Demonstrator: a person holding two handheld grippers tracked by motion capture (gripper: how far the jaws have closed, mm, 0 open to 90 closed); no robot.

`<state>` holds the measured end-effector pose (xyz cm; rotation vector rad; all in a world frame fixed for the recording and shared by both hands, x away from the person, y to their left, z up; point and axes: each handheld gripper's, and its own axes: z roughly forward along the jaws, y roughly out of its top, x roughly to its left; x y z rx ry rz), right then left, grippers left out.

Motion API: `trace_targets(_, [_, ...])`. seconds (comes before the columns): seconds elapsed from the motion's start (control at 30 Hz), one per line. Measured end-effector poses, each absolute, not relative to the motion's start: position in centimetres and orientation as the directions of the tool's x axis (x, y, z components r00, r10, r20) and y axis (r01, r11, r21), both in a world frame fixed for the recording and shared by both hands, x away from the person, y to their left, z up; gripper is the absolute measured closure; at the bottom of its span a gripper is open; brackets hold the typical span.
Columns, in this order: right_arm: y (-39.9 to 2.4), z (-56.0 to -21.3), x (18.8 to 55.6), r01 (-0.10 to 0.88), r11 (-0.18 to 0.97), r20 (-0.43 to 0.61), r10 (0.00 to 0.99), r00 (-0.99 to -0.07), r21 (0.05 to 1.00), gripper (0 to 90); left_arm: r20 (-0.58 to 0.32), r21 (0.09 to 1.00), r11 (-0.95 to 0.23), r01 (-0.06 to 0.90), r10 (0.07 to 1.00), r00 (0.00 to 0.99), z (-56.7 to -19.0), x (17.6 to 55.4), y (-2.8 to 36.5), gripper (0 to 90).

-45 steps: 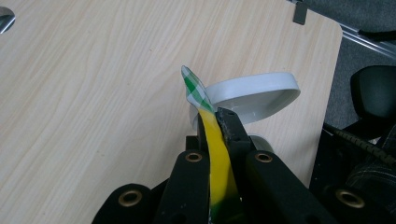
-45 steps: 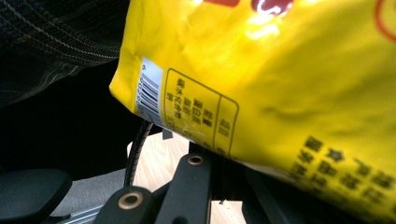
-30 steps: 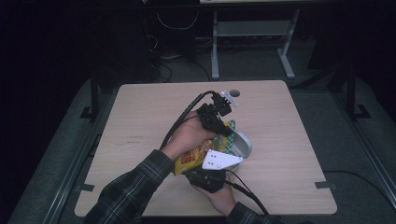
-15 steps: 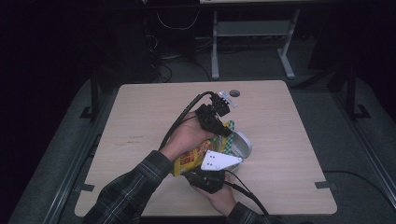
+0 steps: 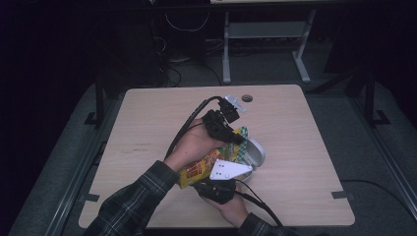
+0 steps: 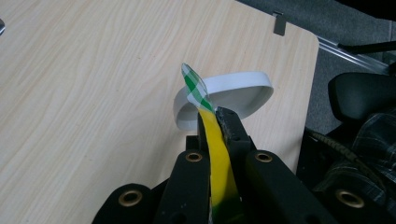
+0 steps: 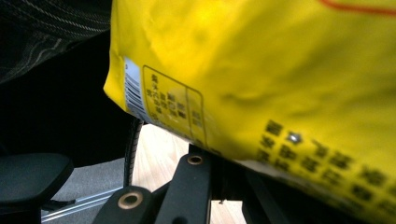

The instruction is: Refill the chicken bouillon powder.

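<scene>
High view: a yellow snack bag [image 5: 199, 169] hangs over a white bowl [image 5: 255, 153], just past six o'clock of the table's [image 5: 305, 147] centre, likely for pouring.

Left gripper view: the left gripper [image 6: 215, 122] is clamped on the bag's green-checked top edge, bowl at twelve o'clock.

Right gripper view: the right gripper [image 7: 219, 156] pinches the bag's lower edge, probably steadying it.

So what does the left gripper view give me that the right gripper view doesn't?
The left gripper view shows the white bowl on the table and the bag's green checked top edge sticking out past the left gripper, shut on it. The right gripper view shows the bag's printed panel with barcode, above the right gripper. Both show the yellow bag and wooden tabletop.
</scene>
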<state>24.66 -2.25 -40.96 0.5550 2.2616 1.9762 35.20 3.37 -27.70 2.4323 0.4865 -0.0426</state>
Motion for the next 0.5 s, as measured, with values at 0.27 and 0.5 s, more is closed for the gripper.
trace_targets(0.27, [-2.0,-41.7,25.1,0.241,0.126,0.186,0.339,-0.922,0.962,89.9,-0.190,0.615,-0.696,0.370,0.325,0.927,-27.6,35.3,4.8,89.9])
trace_targets(0.5, [-2.0,-41.8,25.1,0.239,0.133,0.181,0.345,-0.921,0.962,89.9,-0.196,0.646,-0.682,0.343,0.286,0.938,-27.1,35.0,6.0,89.9])
